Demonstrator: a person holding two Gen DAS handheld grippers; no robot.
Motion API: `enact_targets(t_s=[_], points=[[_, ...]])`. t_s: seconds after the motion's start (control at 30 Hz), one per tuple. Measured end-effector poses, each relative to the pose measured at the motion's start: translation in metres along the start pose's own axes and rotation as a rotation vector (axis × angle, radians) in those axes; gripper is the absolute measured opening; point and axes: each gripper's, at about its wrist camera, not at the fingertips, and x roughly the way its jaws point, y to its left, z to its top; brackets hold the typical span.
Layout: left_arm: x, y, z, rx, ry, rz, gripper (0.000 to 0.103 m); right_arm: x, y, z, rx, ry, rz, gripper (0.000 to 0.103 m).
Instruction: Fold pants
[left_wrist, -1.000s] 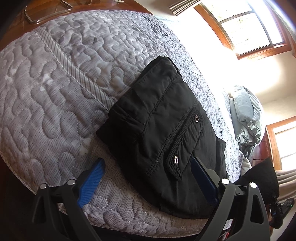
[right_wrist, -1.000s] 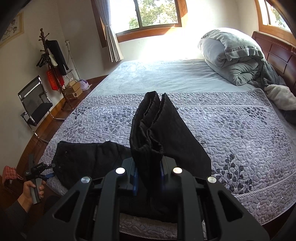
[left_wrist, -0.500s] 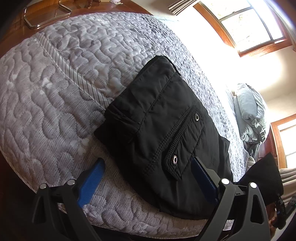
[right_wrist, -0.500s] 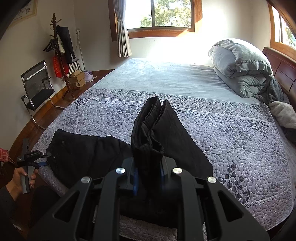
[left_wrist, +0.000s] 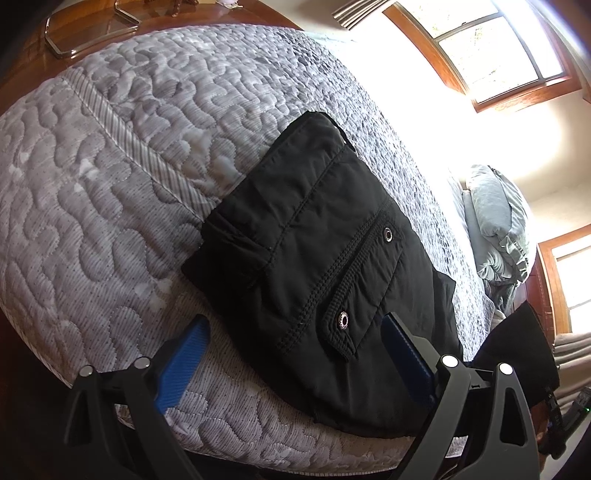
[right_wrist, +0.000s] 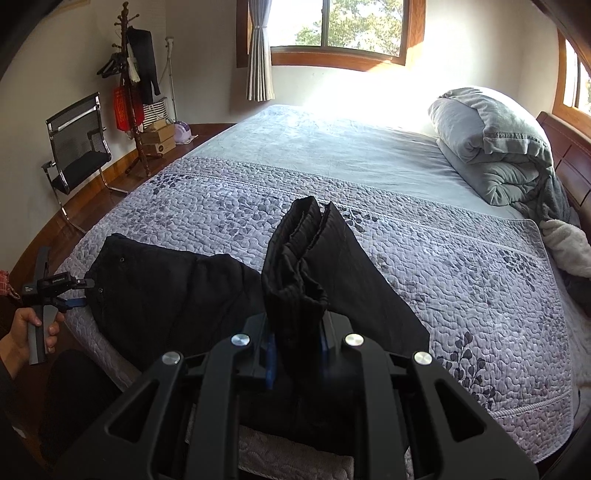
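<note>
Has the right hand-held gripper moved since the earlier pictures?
Yes. The right hand-held gripper, shut on the pants, shifted left: the window and folded duvet slid right in its view.

Both wrist views look steeply down, close over the pants (left_wrist: 325, 258) on the quilted bed (right_wrist: 461, 295).

Your left gripper (left_wrist: 295, 354) and right gripper (right_wrist: 295, 354) are black angular frames with round silver screws and ribbed blue pads (left_wrist: 183, 363) lining the jaws, and you wear a dark sleeve (right_wrist: 5, 373).
</note>
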Motion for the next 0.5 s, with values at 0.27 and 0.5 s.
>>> enact_targets(t_s=[0.27,0.5], points=[[-0.007,0.011,0.002,-0.011,-0.007,-0.021,0.094,0.005,0.01,0.0,-0.029,0.014,-0.011,0.016],[-0.01,0.018,0.001,-0.019,-0.009,-0.035,0.094,0.01,0.019,-0.002,-0.058,0.036,-0.019,0.016]])
